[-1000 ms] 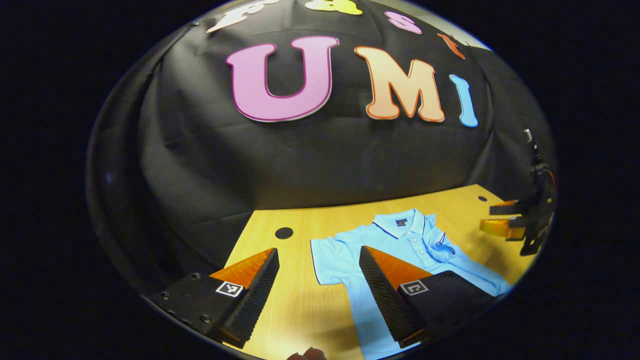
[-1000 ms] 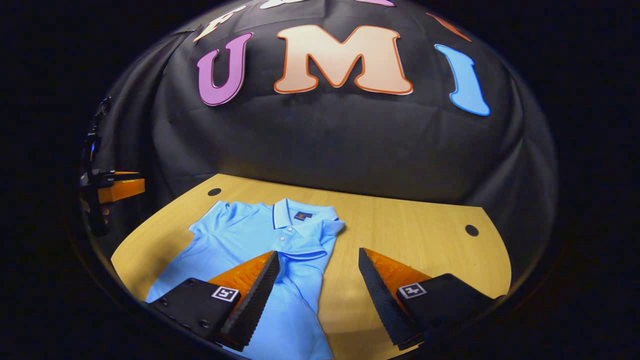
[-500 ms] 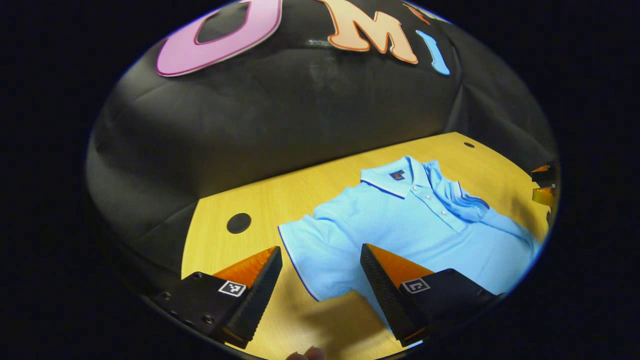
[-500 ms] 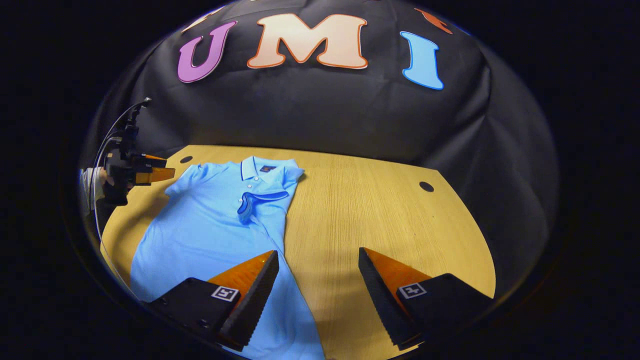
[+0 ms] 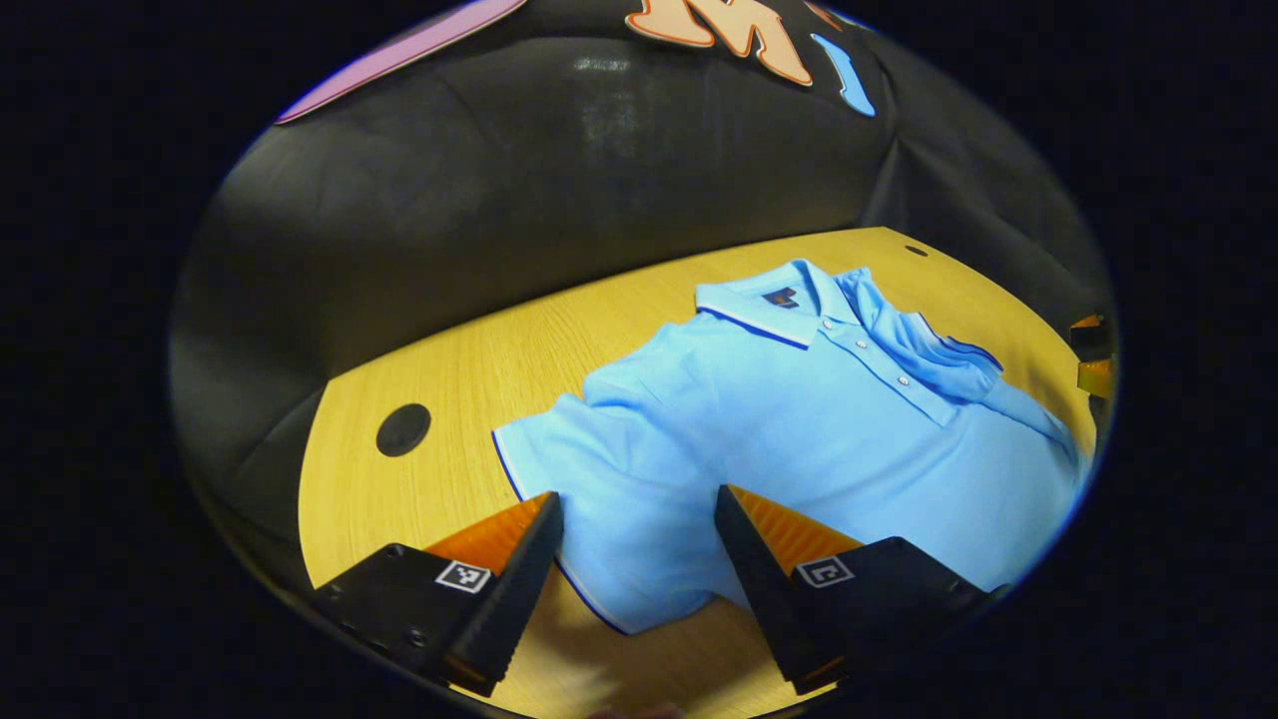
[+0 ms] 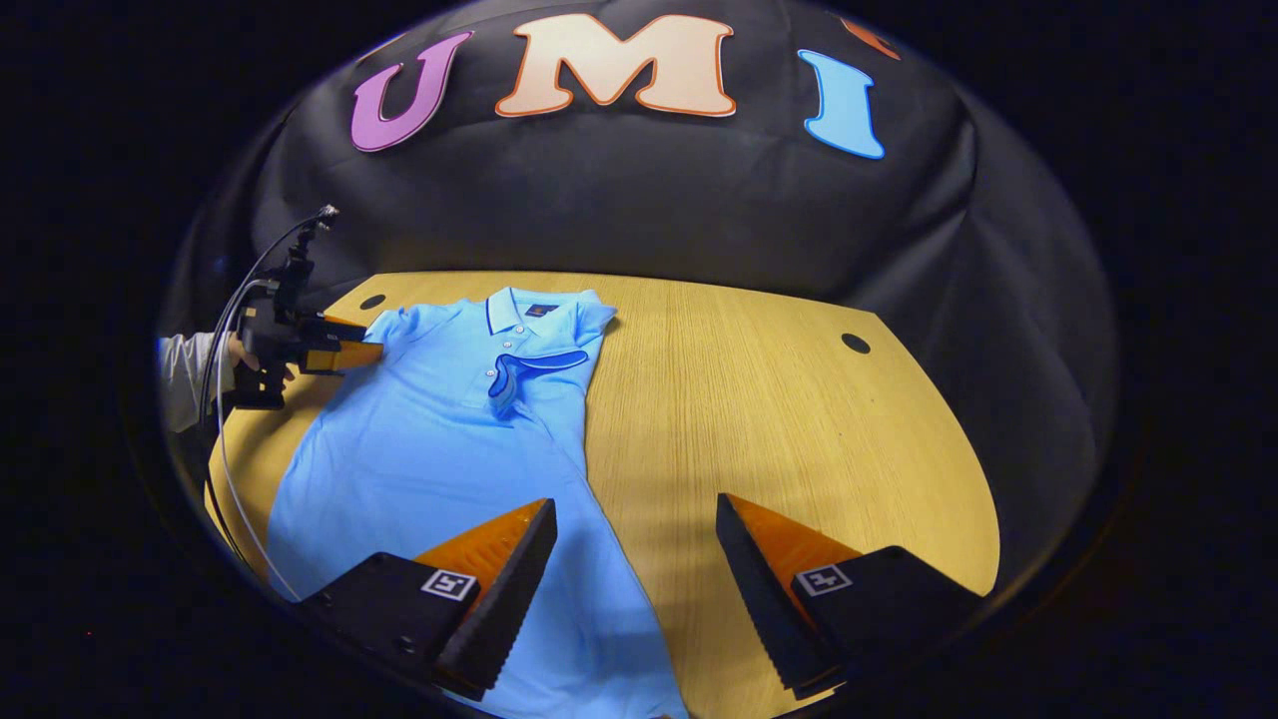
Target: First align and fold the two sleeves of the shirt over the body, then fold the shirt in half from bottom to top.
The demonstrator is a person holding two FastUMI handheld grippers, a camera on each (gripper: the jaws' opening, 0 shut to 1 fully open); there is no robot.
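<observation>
A light blue polo shirt lies face up on the wooden table, collar toward the wall. One sleeve is folded across the chest; in the right gripper view that folded sleeve lies beside the buttons. The other sleeve is spread flat. My left gripper is open, low over it, with the sleeve's hem between the fingers. My right gripper is open above the shirt's side edge, holding nothing. The left gripper shows by the shirt's shoulder.
The table has round cable holes near its back corners. A hand in a grey sleeve holds the left gripper, with cables trailing. The right gripper shows at the far right edge. Bare wood lies right of the shirt.
My left gripper has dropped and moved in toward the spread sleeve, which now lies between its fingers. The right gripper has risen and drawn back a little; both have stayed open.
</observation>
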